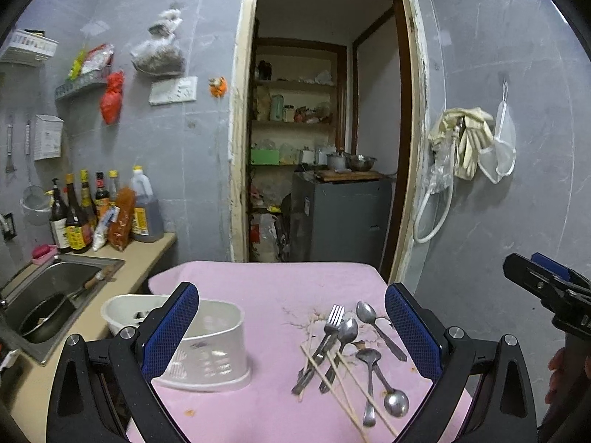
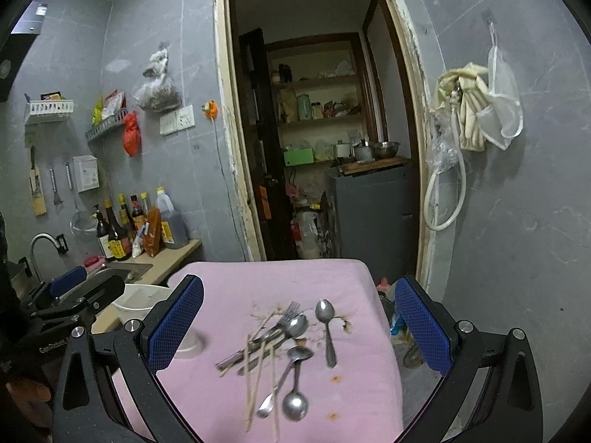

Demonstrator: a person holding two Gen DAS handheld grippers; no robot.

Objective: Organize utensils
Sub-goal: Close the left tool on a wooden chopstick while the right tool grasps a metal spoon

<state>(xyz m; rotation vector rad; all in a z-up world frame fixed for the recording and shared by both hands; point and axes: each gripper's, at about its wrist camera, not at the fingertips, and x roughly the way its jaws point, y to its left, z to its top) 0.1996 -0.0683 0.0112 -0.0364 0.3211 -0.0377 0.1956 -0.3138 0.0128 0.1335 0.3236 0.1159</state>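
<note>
Both wide apart, left gripper and right gripper (each empty), above utensils, touching nothing.

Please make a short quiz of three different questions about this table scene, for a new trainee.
1. True or false: the fork already stands inside the white holder.
2. Which lies apart from the pile? A) the lone spoon B) the chopsticks
3. Fill in: the cloth on the table is ____.

Key: 1 false. 2 A. 3 pink. Both the left tool and the right tool are open.
</note>
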